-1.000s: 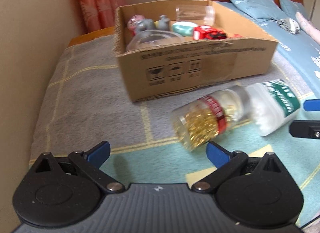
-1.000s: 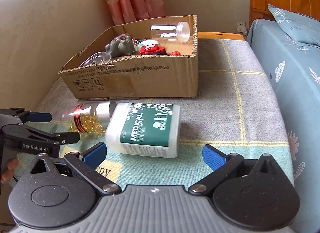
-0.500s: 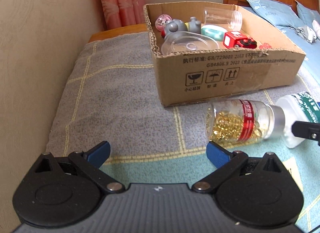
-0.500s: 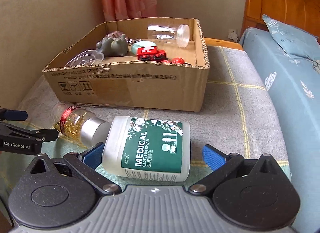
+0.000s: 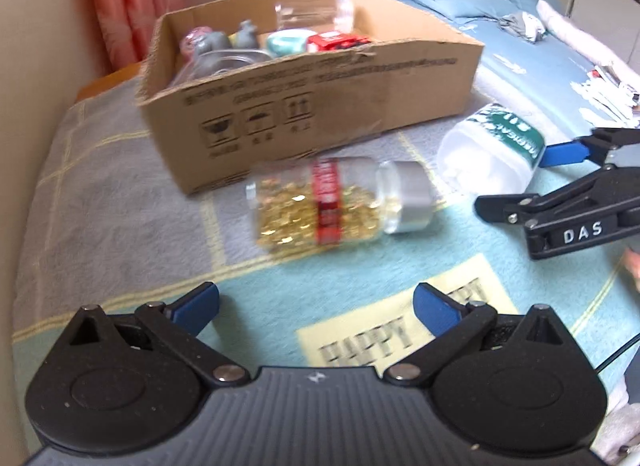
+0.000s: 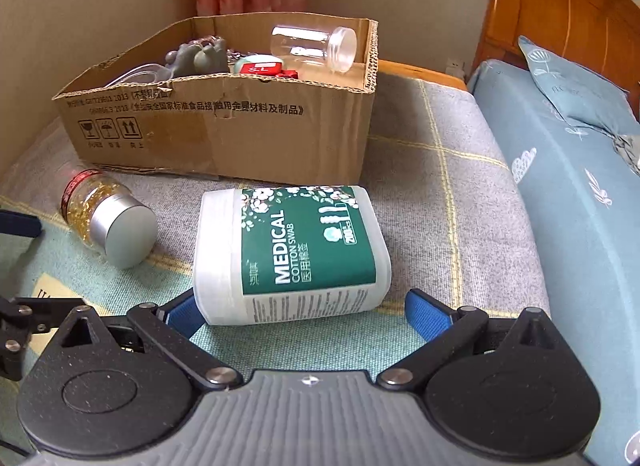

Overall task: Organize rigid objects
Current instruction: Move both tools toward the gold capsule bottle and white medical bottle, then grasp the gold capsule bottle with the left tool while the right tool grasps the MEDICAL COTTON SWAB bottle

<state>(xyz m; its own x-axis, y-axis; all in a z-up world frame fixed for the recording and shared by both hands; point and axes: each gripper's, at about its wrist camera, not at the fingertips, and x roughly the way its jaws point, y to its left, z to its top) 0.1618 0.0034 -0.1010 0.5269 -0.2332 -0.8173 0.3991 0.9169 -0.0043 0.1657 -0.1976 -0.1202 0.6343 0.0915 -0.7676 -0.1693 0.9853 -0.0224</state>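
Item one: my left gripper point(image 5: 316, 306), low centre of the left wrist frame, fingers spread wide, nothing between them, blue tips over a teal blanket point(image 5: 280, 306) with a yellow patch reading HAPPY.

Item two: capsule bottle point(image 5: 336, 201), middle of that frame, lying on its side, gold pills inside, red label band, silver cap pointing right. It rests just in front of the box and well ahead of my left fingertips. In the right wrist frame it sits at middle left point(image 6: 108, 217), cap toward the camera.

Item three: cotton swab tub point(image 6: 292, 254), centre of the right wrist frame, on its side, white with a green label reading MEDICAL COTTON SWAB. It lies beside the capsule bottle, apart from it.

Item four: my right gripper point(image 6: 298, 306), lower centre, fingers wide apart, the tub's near end reaching in between the tips. The left blue pad sits right at the tub's lower corner; contact I cannot tell.

Item five: cardboard box point(image 6: 224, 121), upper left of the right wrist frame, open top, holding a clear jar point(image 6: 316, 45), a grey figure point(image 6: 200, 59) and a red toy point(image 6: 266, 67).
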